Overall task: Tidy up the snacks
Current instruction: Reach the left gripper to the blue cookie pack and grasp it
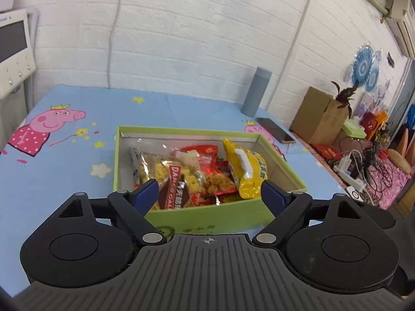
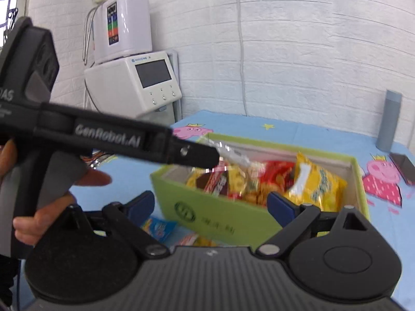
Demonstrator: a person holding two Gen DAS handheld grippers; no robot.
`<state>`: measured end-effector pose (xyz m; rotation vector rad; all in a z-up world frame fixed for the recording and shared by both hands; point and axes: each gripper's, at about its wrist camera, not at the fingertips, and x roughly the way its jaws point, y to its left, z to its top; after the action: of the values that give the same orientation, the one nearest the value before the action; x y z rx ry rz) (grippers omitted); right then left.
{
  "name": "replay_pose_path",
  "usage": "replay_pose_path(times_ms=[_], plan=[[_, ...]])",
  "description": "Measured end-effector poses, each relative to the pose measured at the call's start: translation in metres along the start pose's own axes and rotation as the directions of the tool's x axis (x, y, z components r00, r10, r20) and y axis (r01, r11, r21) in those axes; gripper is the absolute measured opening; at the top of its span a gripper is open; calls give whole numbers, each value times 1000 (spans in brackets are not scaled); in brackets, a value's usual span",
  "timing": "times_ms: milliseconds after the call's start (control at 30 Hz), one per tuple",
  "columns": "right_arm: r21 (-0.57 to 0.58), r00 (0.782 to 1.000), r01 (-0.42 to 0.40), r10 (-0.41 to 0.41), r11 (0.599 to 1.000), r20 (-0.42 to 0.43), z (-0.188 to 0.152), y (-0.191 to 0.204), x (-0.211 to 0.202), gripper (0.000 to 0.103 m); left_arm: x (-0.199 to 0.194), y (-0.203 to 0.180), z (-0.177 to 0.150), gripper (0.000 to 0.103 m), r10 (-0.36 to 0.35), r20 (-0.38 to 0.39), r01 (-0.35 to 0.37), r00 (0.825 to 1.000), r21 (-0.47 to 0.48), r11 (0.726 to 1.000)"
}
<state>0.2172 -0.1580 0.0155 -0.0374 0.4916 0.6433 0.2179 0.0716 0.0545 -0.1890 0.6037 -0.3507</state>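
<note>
We see both tongs spread wide with nothing between their blue pads. The left tongs [image 1: 209,193] hang just above the near wall of the green box [image 1: 207,213], which sits on the worktop [image 1: 64,160] covered by a blue cartoon-pig cloth. Inside the box lie several snack packets, piled together: a yellow packet [image 1: 246,171] leaning toward the right side, a red packet [image 1: 207,153] behind it, and a clear bag of yellow pieces [image 1: 166,173] with a brown label on the left.

From the right wrist view, the right tongs [image 2: 210,203] are released too, held near the box's [image 2: 220,212] front left corner. The left tongs [image 2: 202,154] cross this view as a dark bar whose tip reaches over the box's rear left part, a hand [image 2: 39,207] gripping their handle. In front of the box, on the worktop [image 2: 298,134], lies a blue packet [image 2: 158,228], and another small packet [image 2: 197,239] beside it is mostly hidden by the tongs' body.

A grey bottle [image 1: 255,92] stands at the far edge, with a dark phone [image 1: 276,130] lying just beside it.
</note>
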Motion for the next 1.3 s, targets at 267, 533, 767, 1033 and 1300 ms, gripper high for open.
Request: replay_pose_path(times_ms=[267,533,767,1033,1300], plan=[[86,996,-54,60,995,-70,-55,33,-18,93,-23,-8,-34,78,10,-31,-10,999,4,1000],[67,981,-100,110,993,-160,-71,60,14,93,-23,76,-52,77,74,-87,-90,993,-189,978],[44,964,-156,162,987,-213,-60,76,73,93,12,109,-64,60,24,-196,-71,980,-232,970],[-10,933,-276,266,961,-244,-62,87,97,94,21,109,-76,20,-47,-252,-3,967,-196,981],[-73,937,-272,246,960,-247,-89,98,36,93,-15,53,-120,20,-74,-251,21,965,-209,978]])
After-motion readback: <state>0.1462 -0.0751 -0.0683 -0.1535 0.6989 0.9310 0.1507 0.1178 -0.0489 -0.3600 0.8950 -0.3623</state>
